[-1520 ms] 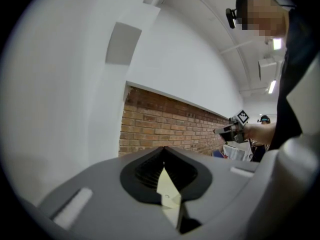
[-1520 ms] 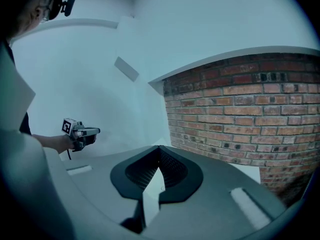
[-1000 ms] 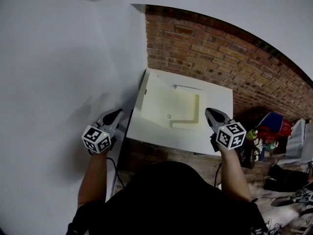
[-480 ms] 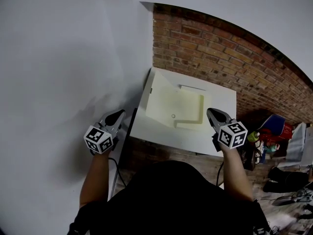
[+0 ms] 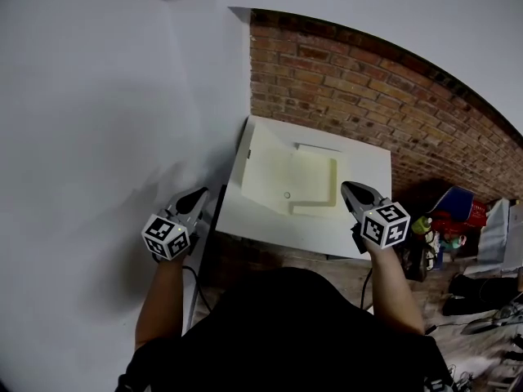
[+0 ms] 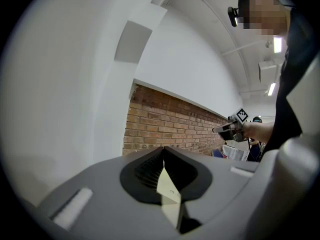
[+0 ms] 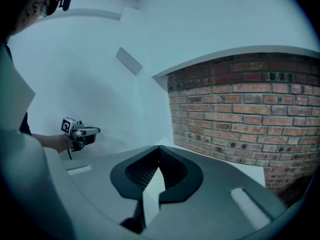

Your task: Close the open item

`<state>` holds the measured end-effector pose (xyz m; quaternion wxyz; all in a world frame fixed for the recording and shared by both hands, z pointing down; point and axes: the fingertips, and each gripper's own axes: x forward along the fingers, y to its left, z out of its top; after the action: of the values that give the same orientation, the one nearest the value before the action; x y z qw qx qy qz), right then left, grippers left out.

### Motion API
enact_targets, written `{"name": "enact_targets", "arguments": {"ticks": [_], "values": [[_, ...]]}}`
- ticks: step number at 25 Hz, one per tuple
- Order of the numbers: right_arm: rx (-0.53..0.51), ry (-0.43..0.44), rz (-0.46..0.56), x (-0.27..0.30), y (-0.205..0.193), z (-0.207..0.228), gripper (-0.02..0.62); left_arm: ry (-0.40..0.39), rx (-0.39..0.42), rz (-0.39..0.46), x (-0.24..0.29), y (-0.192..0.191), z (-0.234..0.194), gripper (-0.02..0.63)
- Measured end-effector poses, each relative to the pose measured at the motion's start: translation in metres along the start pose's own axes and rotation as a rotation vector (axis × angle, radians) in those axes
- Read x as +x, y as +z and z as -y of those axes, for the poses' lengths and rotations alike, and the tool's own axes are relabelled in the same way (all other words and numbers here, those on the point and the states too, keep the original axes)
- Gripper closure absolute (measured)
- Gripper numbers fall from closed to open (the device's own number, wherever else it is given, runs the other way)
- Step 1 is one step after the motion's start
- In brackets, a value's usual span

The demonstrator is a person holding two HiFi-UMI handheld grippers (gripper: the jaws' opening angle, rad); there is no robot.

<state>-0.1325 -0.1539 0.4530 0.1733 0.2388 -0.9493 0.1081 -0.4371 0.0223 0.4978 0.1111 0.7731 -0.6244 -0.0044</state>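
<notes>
Little has moved since the earlier frames; both grippers hover in about the same places. Left gripper (image 5: 198,193), jaws together and empty, sits near left beside a white wall (image 5: 98,121). Right gripper (image 5: 349,188), jaws also together and empty, sits near right over a white counter's (image 5: 364,166) front edge. Just right of the left gripper, a thin panel (image 5: 211,227) that looks like an open door juts from the counter's left corner toward the person. Beyond stands a brick wall (image 5: 368,80).
</notes>
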Motion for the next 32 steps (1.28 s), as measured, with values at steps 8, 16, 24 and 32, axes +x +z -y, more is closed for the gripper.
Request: {"name": "enact_targets", "arguments": {"ticks": [8,16,24,32], "values": [[0.012,-0.003,0.004,-0.010,-0.009,0.007,0.592,-0.009,0.009,-0.007,0.007,-0.003,0.010,0.601],[0.014,0.009,0.007,-0.013,-0.008,0.026,0.592,0.012,0.007,-0.019,0.019,-0.004,0.021,0.601],[0.014,0.038,-0.016,-0.008,-0.013,0.042,0.592,0.080,-0.026,-0.064,0.034,-0.015,0.013,0.600],[0.013,0.044,-0.037,-0.006,-0.017,0.060,0.592,0.082,-0.053,-0.095,0.052,-0.032,0.018,0.599]]}}
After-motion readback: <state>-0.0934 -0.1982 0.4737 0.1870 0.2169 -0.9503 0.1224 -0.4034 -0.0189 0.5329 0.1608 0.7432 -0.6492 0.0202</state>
